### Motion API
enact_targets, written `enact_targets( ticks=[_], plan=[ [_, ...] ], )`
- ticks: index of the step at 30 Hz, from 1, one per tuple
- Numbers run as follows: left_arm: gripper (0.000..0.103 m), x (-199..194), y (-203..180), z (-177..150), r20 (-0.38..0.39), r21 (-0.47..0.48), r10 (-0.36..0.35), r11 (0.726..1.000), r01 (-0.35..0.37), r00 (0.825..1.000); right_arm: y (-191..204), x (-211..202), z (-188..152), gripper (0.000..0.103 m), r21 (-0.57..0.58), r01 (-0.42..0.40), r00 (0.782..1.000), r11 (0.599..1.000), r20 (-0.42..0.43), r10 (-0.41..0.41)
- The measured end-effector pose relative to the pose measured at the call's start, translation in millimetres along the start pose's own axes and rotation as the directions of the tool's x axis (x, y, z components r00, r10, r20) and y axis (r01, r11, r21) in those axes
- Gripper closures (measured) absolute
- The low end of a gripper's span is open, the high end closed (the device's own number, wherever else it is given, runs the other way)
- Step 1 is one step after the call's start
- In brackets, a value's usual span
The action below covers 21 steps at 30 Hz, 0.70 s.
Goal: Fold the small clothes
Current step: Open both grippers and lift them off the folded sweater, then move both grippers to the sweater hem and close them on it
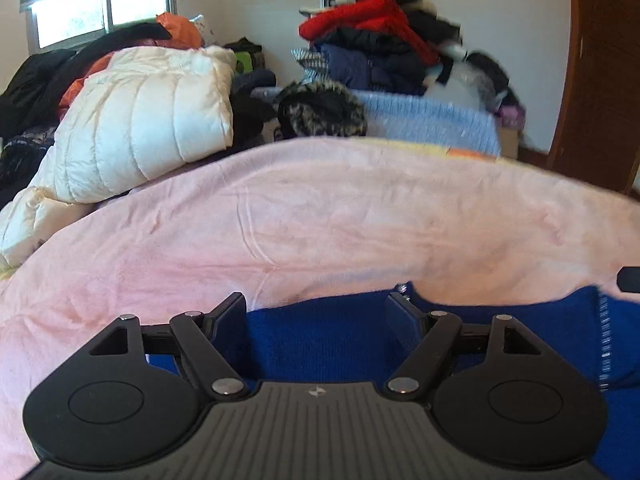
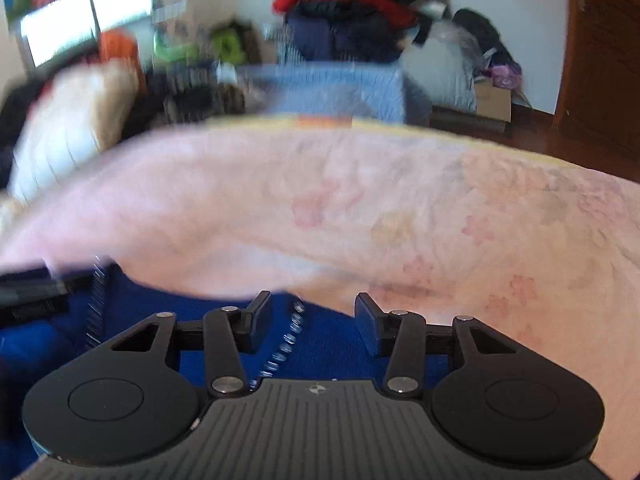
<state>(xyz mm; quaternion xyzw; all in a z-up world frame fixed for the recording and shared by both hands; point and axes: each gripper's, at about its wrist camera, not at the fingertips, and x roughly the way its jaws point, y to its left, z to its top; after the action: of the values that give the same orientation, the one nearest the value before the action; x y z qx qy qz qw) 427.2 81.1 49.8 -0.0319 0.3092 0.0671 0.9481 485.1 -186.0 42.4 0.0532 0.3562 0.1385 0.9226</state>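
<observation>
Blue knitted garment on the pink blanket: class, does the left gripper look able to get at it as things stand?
Probably yes. The left gripper stands open right over the blue knitted garment, with knit showing between its fingers and nothing lying across it. The pink blanket lies beyond.

Daylight glares through the window [image 1: 76, 20]; the right wrist view is motion-blurred, both fisheye-bent at the edges.

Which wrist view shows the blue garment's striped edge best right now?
Right wrist: the blue garment has its striped edge running between the open right gripper fingers. Left wrist shows that trim only at far right.
</observation>
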Motion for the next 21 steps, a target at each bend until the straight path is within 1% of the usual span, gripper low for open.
enact_targets(
  ticks=[1,2,3,4,6,7,8,9,10,11,12,13,14,15,16,17,18,19,20,21],
  plan=[
    [0.026,-20,8,-3,0.029,-0.033,-0.035,0.999,0.036,0.999,-3,-26,-3,0.044,0.031,-0.062,0.997,0.998,0.044,0.061],
    [0.026,-45,17,-8,0.057,-0.056,-0.065,0.996,0.068,0.996,-4,-49,-8,0.03,0.042,-0.113,0.991,0.993,0.076,0.109],
    [0.022,-66,23,-16,0.073,-0.068,-0.084,0.994,0.089,0.994,-4,-72,-17,0.016,0.039,-0.149,0.985,0.988,0.094,0.145],
    [0.021,-89,28,-27,0.088,-0.073,-0.11,0.99,0.117,0.99,-2,-95,-29,0.013,0.013,-0.188,0.979,0.982,0.085,0.186],
    [0.021,-125,32,-53,0.084,-0.042,-0.17,0.984,0.174,0.982,8,-129,-60,0.015,-0.056,-0.236,0.971,0.97,0.016,0.237],
    [0.021,-136,31,-66,0.068,-0.022,-0.199,0.979,0.201,0.978,14,-141,-77,0.016,-0.099,-0.248,0.969,0.964,-0.031,0.246],
    [0.021,-143,28,-80,0.034,-0.003,-0.217,0.976,0.217,0.976,21,-149,-95,0.016,-0.143,-0.247,0.968,0.958,-0.078,0.238],
    [0.021,-146,27,-91,-0.004,0.0,-0.227,0.974,0.227,0.974,25,-153,-111,0.017,-0.178,-0.24,0.968,0.954,-0.117,0.222],
    [0.021,-145,24,-104,-0.059,-0.001,-0.246,0.969,0.247,0.967,31,-155,-127,0.017,-0.219,-0.222,0.969,0.95,-0.153,0.192],
    [0.021,-139,22,-115,-0.116,0.001,-0.259,0.965,0.261,0.959,34,-154,-140,0.017,-0.249,-0.193,0.973,0.949,-0.171,0.153],
    [0.021,-134,21,-125,-0.168,0.004,-0.252,0.967,0.256,0.953,34,-150,-150,0.018,-0.262,-0.16,0.976,0.952,-0.186,0.113],
    [0.021,-132,21,-133,-0.189,0.012,-0.233,0.971,0.239,0.954,33,-146,-157,0.019,-0.252,-0.123,0.977,0.96,-0.199,0.073],
    [0.021,-143,22,-138,-0.152,0.029,-0.21,0.976,0.216,0.966,30,-148,-162,0.019,-0.233,-0.104,0.982,0.967,-0.178,0.063],
    [0.021,-152,24,-140,-0.143,0.024,-0.198,0.979,0.204,0.97,29,-156,-164,0.02,-0.211,-0.098,0.986,0.973,-0.153,0.066],
    [0.021,-167,33,-145,-0.139,-0.006,-0.224,0.974,0.225,0.965,29,-167,-165,0.02,-0.171,-0.107,0.985,0.979,-0.153,0.081],
    [0.021,-180,42,-148,-0.128,-0.042,-0.258,0.966,0.255,0.957,27,-182,-168,0.02,-0.129,-0.138,0.982,0.982,-0.143,0.12],
    [0.021,-197,54,-152,-0.107,-0.081,-0.296,0.954,0.288,0.949,26,-197,-172,0.016,-0.094,-0.184,0.977,0.979,-0.129,0.171],
    [0.021,-215,65,-158,-0.094,-0.111,-0.33,0.941,0.32,0.939,22,-215,-181,0.016,-0.048,-0.242,0.964,0.969,-0.125,0.234],
    [0.021,-229,76,-165,-0.091,-0.14,-0.369,0.924,0.355,0.925,16,-229,-189,0.016,0.02,-0.302,0.944,0.953,-0.131,0.302],
    [0.021,-245,88,-173,-0.085,-0.18,-0.417,0.9,0.398,0.905,5,-241,-198,0.016,0.13,-0.37,0.912,0.92,-0.137,0.387]
  ],
)
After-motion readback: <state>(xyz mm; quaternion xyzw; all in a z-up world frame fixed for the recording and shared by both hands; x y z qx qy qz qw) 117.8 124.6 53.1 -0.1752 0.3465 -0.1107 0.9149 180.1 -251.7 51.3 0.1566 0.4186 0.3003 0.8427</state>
